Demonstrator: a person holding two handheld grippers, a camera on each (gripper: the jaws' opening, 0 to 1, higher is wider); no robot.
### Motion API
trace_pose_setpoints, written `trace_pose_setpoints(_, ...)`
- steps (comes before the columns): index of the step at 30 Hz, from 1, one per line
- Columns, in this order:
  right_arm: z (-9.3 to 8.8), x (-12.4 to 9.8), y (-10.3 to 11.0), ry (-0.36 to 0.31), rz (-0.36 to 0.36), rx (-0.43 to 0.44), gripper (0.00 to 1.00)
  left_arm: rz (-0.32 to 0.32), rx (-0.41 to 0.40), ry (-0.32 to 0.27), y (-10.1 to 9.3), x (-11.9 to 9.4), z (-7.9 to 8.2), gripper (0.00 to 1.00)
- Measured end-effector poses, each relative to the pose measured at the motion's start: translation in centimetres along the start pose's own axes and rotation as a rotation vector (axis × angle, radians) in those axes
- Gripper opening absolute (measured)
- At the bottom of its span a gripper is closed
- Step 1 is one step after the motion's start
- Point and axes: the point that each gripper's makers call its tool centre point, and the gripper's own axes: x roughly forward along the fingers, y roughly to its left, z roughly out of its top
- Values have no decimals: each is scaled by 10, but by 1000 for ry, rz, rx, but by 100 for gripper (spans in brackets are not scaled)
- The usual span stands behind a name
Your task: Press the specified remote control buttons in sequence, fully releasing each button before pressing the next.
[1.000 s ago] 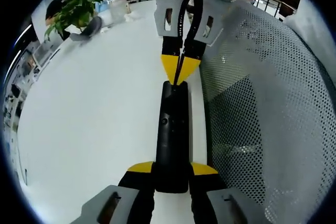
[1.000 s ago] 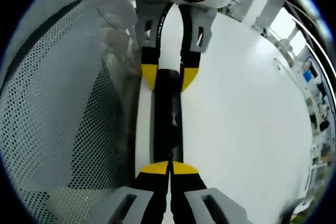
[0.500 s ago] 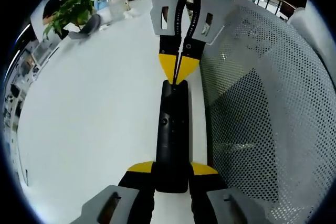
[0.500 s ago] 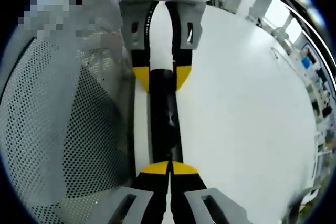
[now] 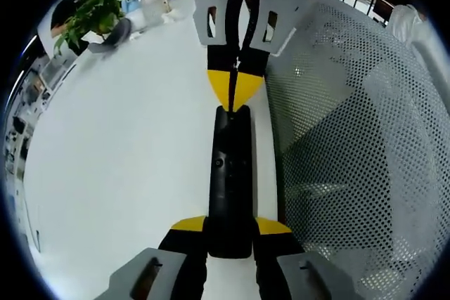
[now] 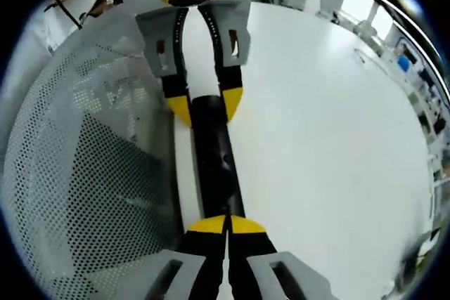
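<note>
Left gripper (image 5: 230,226) clamping black remote (image 5: 230,173), right gripper (image 6: 226,224) closed, tips touching remote

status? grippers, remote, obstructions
Left gripper clamped on remote near end. Right gripper shut, tips on remote's far end. White mesh basket close alongside, not blocking.

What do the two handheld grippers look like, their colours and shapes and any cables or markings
Both look alike. The left gripper has grey bodywork with slotted openings, black jaw arms and yellow wedge-shaped tips. The right gripper matches: grey slotted shells, black arms, yellow tips. Black cables run down between each one's grey shells. The housing seen in the right gripper view is white with a yellow ring and faint grey lettering.
</note>
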Motion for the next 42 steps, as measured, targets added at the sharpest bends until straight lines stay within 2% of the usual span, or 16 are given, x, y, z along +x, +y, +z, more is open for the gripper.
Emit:
trace_pose_setpoints(3, 0, 0, 0, -17, 19, 16, 0, -6, -2, 7, 1, 0, 0, 24)
trace_pose_setpoints(7, 0, -1, 3, -25, 48, -20, 0, -5, -3, 25, -1, 0, 0, 24)
trace_pose_setpoints(10, -1, -2, 2, -48, 63, 2, 0, -3, -12, 30, -1, 0, 0, 24)
trace_pose_setpoints(13, -2, -4, 4, -115, 64, 9, 0, 10, -8, 37, -3, 0, 1, 24)
trace_pose_setpoints(18, -6, -9, 9, -169, 72, 36, 0, 20, 7, 70, -4, 2, 3, 24)
trace_pose_setpoints(21, -7, -20, 8, -208, 29, 9, 0, 20, 33, 86, -5, 2, 4, 24)
trace_pose_setpoints(23, -8, -31, 4, -254, 11, 28, 0, 20, 39, 94, -6, 3, 5, 24)
trace_pose_setpoints(26, -18, -46, -4, -282, -8, 71, 0, 27, 39, 102, -6, 3, 6, 24)
trace_pose_setpoints(28, -26, -53, -7, -288, -24, 82, 0, 37, 42, 98, -7, 3, 6, 24)
trace_pose_setpoints(31, -26, -52, -4, -305, -18, 93, 0, 47, 24, 80, -7, 3, 7, 24)
trace_pose_setpoints(36, -10, -41, 3, -326, 3, 78, 0, 63, 0, 37, -6, 4, 9, 24)
trace_pose_setpoints(42, -2, -26, 7, -283, 19, 19, 0, 82, 24, -19, -8, 5, 16, 24)
